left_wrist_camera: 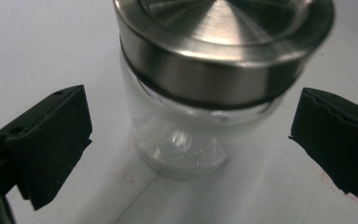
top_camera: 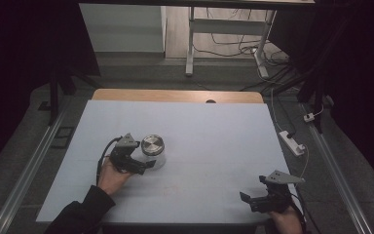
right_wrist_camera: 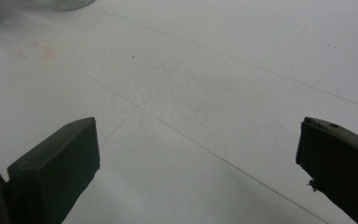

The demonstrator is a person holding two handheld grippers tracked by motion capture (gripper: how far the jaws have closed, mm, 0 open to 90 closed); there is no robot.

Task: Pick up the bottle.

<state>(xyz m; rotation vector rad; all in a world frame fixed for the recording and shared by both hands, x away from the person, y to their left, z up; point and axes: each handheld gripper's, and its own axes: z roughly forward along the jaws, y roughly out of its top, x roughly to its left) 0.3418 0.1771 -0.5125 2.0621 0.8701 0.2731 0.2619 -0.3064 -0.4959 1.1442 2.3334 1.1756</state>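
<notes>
The jar (top_camera: 154,152) stands upright, left of the middle of the high view, on the white table (top_camera: 209,146). The left gripper (top_camera: 143,165) sits just beside it, and in the left gripper view the jar (left_wrist_camera: 200,93) is right between the two black jaws, which are wide open and hold nothing. There is a gap on each side, so they do not touch the glass. I think the job now is to grab the jar. To do it well, the jaws should close slowly on the glass part under the lid (left_wrist_camera: 223,42), both sides at once, so the jar does not tip or slide away. Glass is smooth and slippery, so the squeeze should be firm but gentle. The jar is round and see-through, and it looks empty. The lid is shiny brushed metal, round and flat on top, wider than the glass, with a dark ring under it. The jaw pads look like soft black rubber with straight edges. The right gripper (top_camera: 258,199) rests far away at the lower right of the high view, its jaws wide open over the bare table too.
</notes>
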